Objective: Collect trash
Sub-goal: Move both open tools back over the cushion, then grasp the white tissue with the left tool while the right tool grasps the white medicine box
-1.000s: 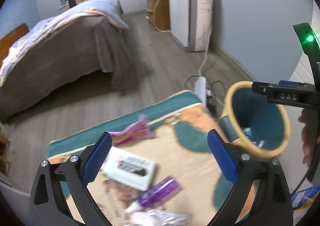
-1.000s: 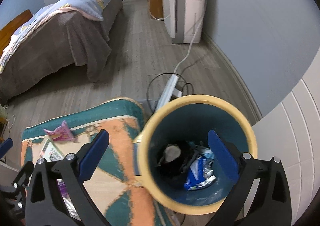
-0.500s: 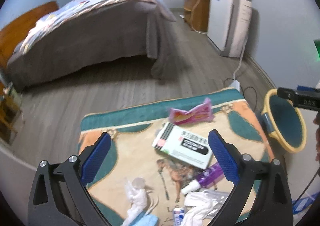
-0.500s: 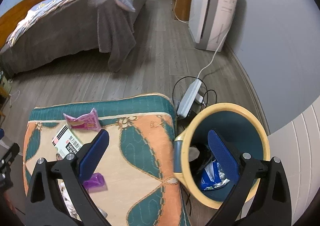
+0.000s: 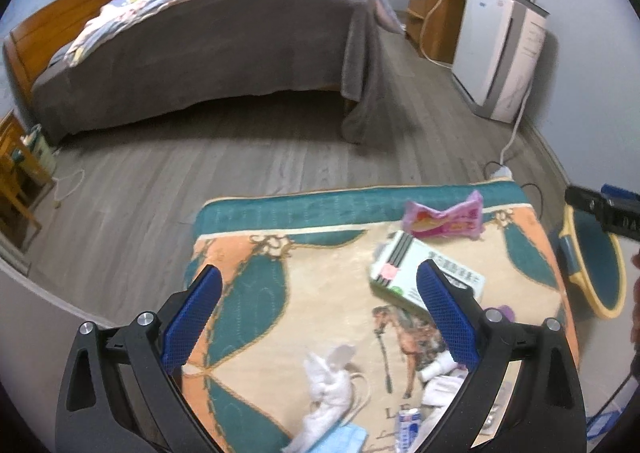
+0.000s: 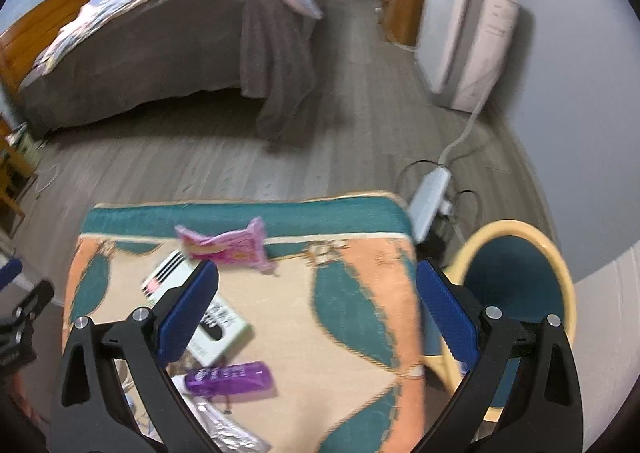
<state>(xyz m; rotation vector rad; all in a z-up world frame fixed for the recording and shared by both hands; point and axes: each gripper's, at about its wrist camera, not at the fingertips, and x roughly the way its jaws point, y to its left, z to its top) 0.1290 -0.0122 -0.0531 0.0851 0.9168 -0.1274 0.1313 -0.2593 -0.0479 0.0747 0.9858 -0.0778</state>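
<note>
Pink wrapper [image 5: 442,217], white box [image 5: 416,273], crumpled tissue [image 5: 329,381] on patterned cloth [image 5: 320,293]; yellow-rimmed bin [image 6: 516,285] beside

Both grippers [image 5: 318,309] [image 6: 318,307] have black frames, silver screws and textured blue finger pads [image 5: 446,315]

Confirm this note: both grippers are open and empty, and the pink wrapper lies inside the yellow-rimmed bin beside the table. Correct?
Not quite. The pink wrapper lies on the patterned tablecloth, near its far edge, not in the yellow-rimmed bin; the right wrist view shows it. The left gripper and right gripper are open and empty.
</note>
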